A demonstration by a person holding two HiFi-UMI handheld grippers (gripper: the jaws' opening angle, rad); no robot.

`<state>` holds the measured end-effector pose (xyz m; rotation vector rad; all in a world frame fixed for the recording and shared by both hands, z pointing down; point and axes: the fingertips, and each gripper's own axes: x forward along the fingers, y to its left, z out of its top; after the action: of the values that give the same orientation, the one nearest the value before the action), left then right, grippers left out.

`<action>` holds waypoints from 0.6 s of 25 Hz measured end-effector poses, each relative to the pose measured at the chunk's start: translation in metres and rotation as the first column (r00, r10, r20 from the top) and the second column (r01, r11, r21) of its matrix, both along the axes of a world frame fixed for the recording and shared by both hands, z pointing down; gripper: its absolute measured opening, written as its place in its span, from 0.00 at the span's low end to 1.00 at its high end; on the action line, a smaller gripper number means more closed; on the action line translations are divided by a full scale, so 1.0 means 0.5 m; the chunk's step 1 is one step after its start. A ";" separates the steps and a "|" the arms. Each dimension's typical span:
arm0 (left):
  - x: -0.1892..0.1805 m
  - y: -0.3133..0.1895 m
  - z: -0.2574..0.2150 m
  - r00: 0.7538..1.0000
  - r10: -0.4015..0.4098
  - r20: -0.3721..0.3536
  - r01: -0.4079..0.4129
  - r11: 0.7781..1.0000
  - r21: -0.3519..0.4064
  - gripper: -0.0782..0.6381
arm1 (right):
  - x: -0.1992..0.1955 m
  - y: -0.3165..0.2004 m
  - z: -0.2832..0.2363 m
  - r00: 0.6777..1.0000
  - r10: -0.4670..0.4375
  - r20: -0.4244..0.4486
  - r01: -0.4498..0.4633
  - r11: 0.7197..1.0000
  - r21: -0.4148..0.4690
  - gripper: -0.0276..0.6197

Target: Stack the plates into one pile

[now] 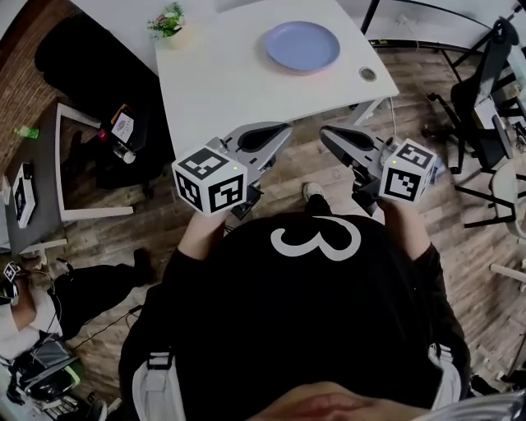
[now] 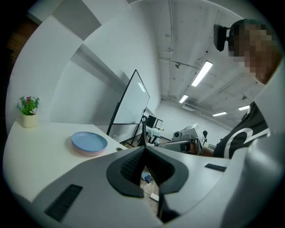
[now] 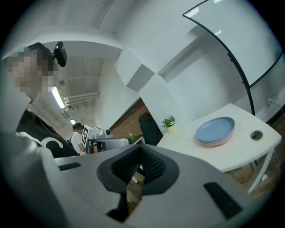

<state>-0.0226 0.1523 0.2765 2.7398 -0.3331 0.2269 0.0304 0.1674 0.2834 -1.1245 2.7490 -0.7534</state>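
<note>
A pile of plates (image 1: 302, 45), blue on top with a pink one showing beneath, rests at the far right of the white table (image 1: 222, 82). The pile also shows in the left gripper view (image 2: 89, 142) and the right gripper view (image 3: 216, 130). My left gripper (image 1: 278, 131) is held over the wooden floor, just short of the table's near edge, jaws shut with nothing between them (image 2: 144, 151). My right gripper (image 1: 330, 136) hangs beside it at the same height, also shut and empty (image 3: 140, 150). Both are well apart from the plates.
A small potted plant (image 1: 168, 20) stands at the table's far left corner. A round cable hole (image 1: 367, 74) sits near the plates. A black office chair (image 1: 485, 90) is at the right, a dark side table (image 1: 49, 164) at the left, a whiteboard (image 2: 131, 102) beyond the table.
</note>
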 end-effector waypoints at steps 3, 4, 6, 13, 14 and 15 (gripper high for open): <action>-0.001 0.003 -0.021 1.000 0.005 -0.001 -0.005 1.000 0.011 0.13 | -0.002 0.001 -0.015 1.000 0.004 0.003 -0.003 1.000 -0.014 0.08; -0.002 0.006 -0.026 1.000 0.008 -0.003 -0.008 1.000 0.012 0.13 | -0.003 0.002 -0.020 1.000 0.003 0.000 -0.003 1.000 -0.014 0.08; -0.005 0.012 -0.031 1.000 0.009 -0.003 -0.009 1.000 0.016 0.13 | -0.007 0.003 -0.027 1.000 -0.001 -0.001 0.001 1.000 -0.011 0.08; -0.007 0.018 -0.044 1.000 -0.018 0.004 0.018 0.999 0.036 0.13 | -0.013 0.001 -0.038 0.999 -0.041 -0.002 0.041 0.999 -0.002 0.08; -0.005 0.017 -0.047 1.000 -0.024 0.005 0.024 0.999 0.037 0.13 | -0.012 -0.003 -0.042 0.999 -0.048 -0.001 0.048 0.999 0.001 0.08; -0.001 0.014 -0.050 1.000 -0.030 0.005 0.030 0.999 0.037 0.13 | -0.010 -0.008 -0.047 0.998 -0.055 0.002 0.055 0.998 0.003 0.08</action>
<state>-0.0231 0.1594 0.2513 2.7692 -0.3835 0.2226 0.0256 0.1636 0.2597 -1.0507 2.7896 -0.7560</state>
